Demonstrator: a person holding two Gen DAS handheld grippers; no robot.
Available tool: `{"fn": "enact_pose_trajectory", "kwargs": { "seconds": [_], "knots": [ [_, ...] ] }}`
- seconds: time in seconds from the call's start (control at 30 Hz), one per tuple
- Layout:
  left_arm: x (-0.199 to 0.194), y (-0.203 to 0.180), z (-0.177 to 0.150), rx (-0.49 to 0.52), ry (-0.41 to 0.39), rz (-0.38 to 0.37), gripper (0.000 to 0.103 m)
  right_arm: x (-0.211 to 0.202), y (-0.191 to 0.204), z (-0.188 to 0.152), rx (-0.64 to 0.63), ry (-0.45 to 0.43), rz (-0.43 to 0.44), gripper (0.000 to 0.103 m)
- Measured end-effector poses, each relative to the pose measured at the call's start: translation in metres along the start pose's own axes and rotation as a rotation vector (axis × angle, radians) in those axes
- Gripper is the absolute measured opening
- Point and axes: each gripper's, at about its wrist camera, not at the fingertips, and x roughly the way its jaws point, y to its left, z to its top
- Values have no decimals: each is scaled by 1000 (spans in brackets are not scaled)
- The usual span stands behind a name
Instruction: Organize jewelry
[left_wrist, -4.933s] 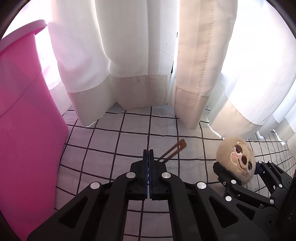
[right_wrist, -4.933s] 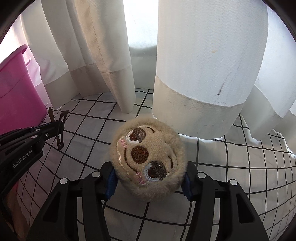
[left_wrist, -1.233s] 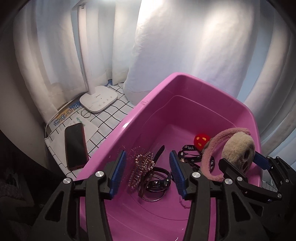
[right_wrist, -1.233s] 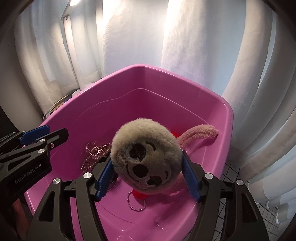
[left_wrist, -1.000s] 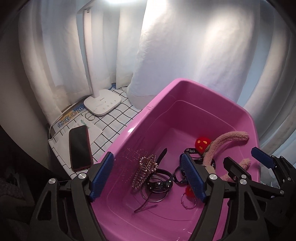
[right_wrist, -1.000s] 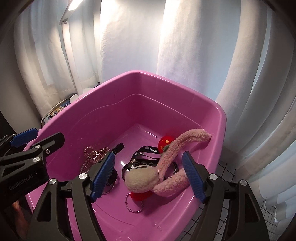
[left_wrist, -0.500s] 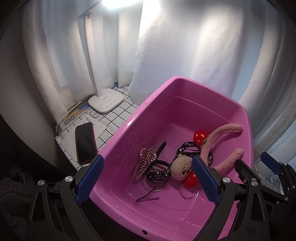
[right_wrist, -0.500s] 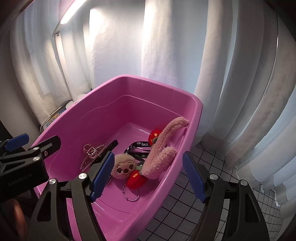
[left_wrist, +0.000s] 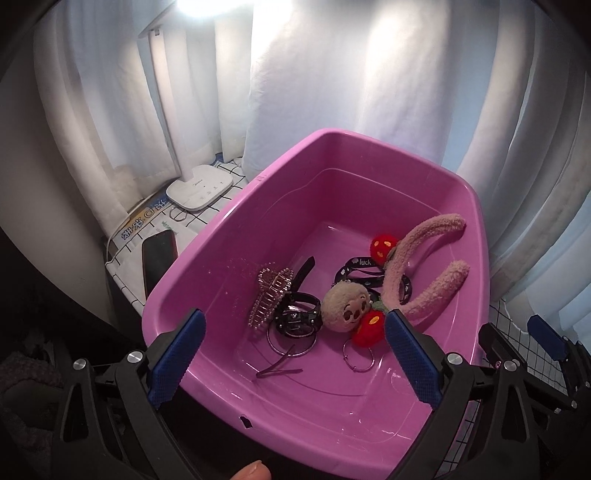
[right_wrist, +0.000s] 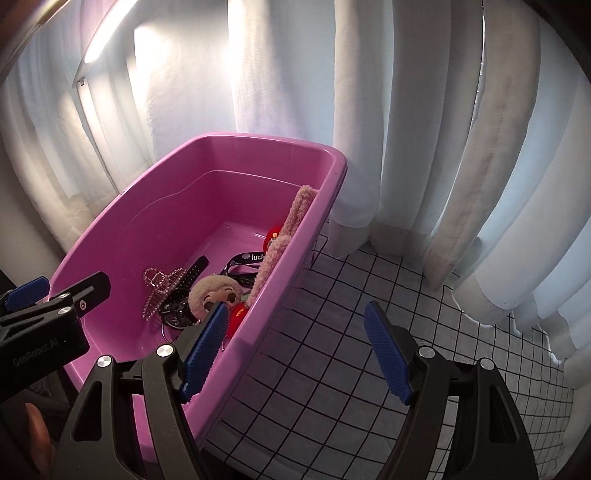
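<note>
A pink plastic tub holds the jewelry. In it lie a plush sloth headband, a rhinestone hair claw, a black watch, black straps, red plush cherries, metal rings and a thin brown hairpin. My left gripper is open and empty above the tub's near edge. My right gripper is open and empty, above the tub's right rim and the checked cloth.
White curtains hang behind the tub. A white lamp base, a dark phone and a small ring lie on the table left of the tub. The black-and-white checked cloth covers the table to its right.
Both grippers held items over the cloth, carried them over the tub and opened. The sloth headband and the hairpin now lie in the tub. Both grippers have pulled back, the right one swinging rightwards.
</note>
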Motion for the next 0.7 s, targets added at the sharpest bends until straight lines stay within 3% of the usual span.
{"fn": "enact_pose_trajectory", "kwargs": {
  "seconds": [0.7],
  "knots": [
    [-4,-14,-4,25,5,30,96,-11,-11,-7,-13,-12,-18,72]
  ]
}}
